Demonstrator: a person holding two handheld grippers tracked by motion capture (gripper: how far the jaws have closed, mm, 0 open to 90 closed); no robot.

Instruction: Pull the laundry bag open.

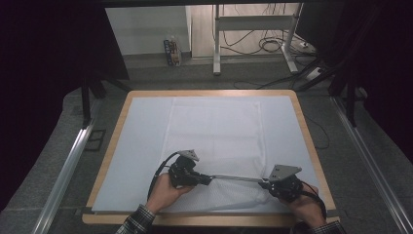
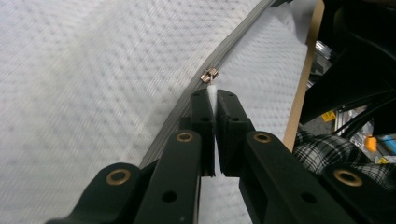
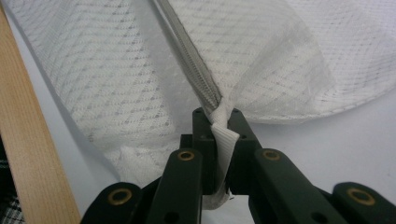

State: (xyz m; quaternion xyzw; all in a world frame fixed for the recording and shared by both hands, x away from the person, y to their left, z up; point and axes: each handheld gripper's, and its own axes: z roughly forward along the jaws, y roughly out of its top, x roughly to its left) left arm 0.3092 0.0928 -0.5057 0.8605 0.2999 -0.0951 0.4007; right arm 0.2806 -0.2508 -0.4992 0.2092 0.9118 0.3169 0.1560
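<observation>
Item: white mesh bag [image 1: 214, 131], lying flat across the middle of the tabletop [image 1: 117, 122], with its grey zipper [image 1: 236, 178] running along the near edge toward the near right corner. Right tool [image 1: 283, 186]: jaws pressed together and pinching the white fabric tab [image 3: 223, 135] at the zipper's end, apparently anchoring that end so the zipper is staying taut. Left tool [image 1: 207, 179]: jaws pressed together and pinching the white pull tag [image 2: 212, 95] hanging from the metal slider [image 2: 208, 74], judged to be drawing it along the zipper.
</observation>
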